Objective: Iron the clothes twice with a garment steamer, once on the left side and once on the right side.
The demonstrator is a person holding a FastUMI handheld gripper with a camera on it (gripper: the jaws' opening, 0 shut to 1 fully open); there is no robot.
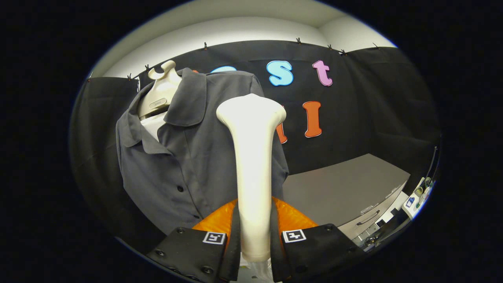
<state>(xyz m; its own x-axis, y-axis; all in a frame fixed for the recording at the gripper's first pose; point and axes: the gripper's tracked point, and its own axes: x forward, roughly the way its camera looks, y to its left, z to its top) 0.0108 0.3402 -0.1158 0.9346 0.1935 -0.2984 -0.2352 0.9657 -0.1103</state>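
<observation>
Two fingers of the gripper (254, 236) clamp the steamer (253, 157) by its stiff, slender handle, head raised against the soft grey shirt (177, 157) on the mannequin (161, 92); looks light, possibly slippery.

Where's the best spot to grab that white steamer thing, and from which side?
By its narrow handle, low down, as the gripper does now: both fingers press on the steamer from either side. The shaft is slim and straight there, so two fingers close round it, while the flared head stays free, pointed at the grey shirt on the mannequin.
</observation>
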